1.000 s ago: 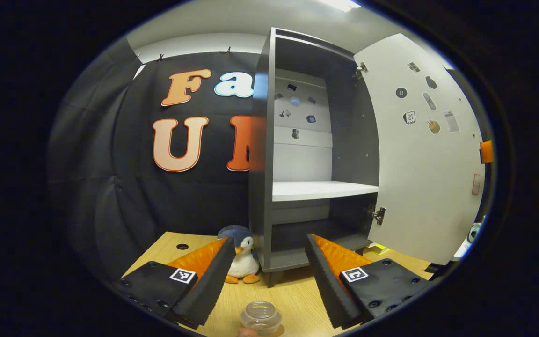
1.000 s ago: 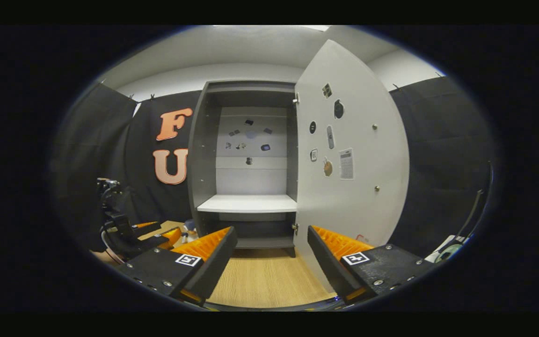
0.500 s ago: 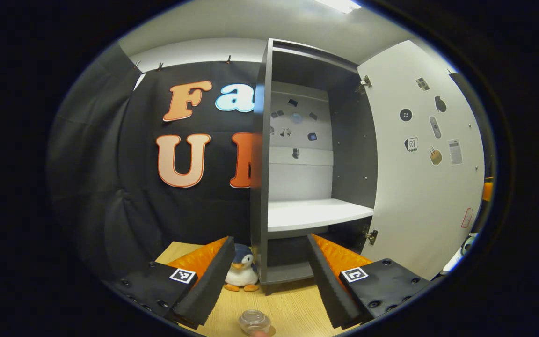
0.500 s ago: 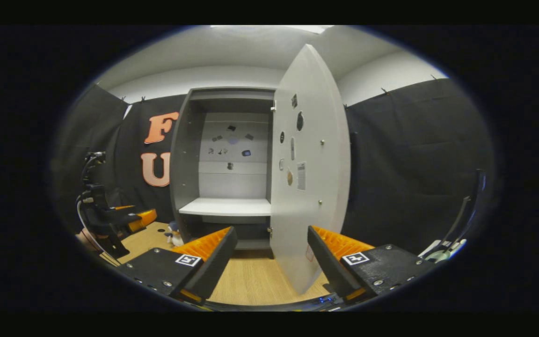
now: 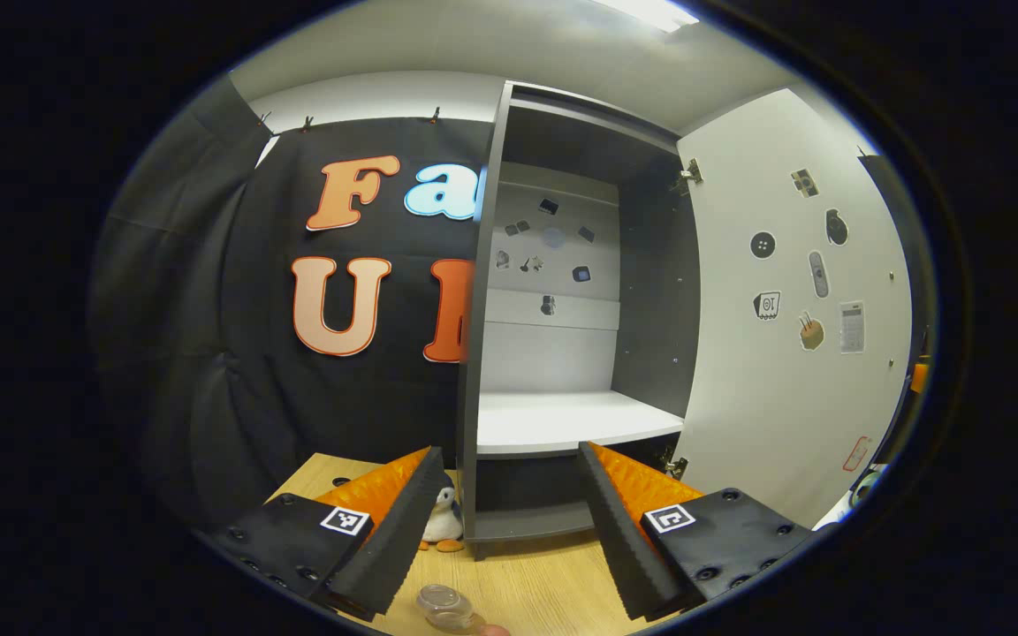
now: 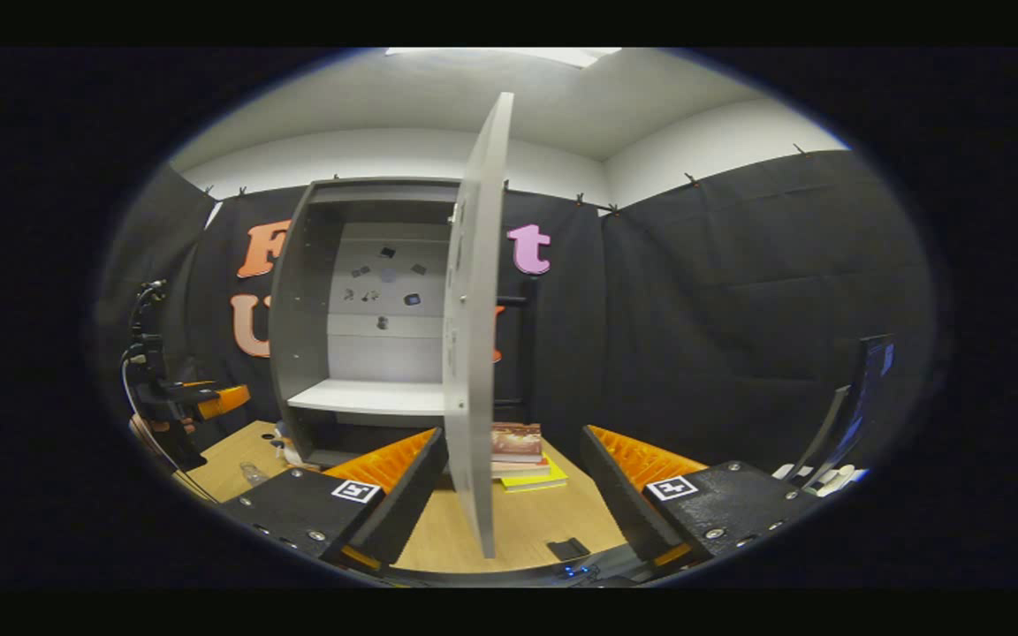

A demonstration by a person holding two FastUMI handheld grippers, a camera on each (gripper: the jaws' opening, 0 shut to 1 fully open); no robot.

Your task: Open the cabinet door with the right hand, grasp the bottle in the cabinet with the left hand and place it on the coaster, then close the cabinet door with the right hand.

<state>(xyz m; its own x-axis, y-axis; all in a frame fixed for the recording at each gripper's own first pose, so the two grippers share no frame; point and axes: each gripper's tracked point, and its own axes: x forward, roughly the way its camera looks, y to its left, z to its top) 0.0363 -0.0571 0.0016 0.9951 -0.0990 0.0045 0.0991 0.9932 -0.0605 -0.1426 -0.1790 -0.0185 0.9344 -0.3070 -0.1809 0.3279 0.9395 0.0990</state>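
Cabinet point(image 5: 487, 309): dark grey carcass, white shelf point(image 5: 562, 420), pale grey back panel. Door point(image 5: 792, 336): white, small dark stickers. Table point(image 5: 544, 583): light wood grain. Bottle point(image 5: 443, 605): clear. Penguin toy point(image 5: 444, 523): dark blue, white, orange feet. Books point(image 6: 518, 450): yellow, reddish brown.

The pale wood-grain tabletop point(image 5: 553, 583) looks smooth and matt. The grey cabinet carcass point(image 5: 655, 291) has a matt laminate look, its white shelf point(image 5: 562, 420) smooth. The white cabinet door point(image 5: 792, 353) is matt, with small metal hinges point(image 5: 690, 172). The clear bottle point(image 5: 443, 605) looks glossy and see-through. The plush penguin point(image 5: 444, 523) is soft and fuzzy.
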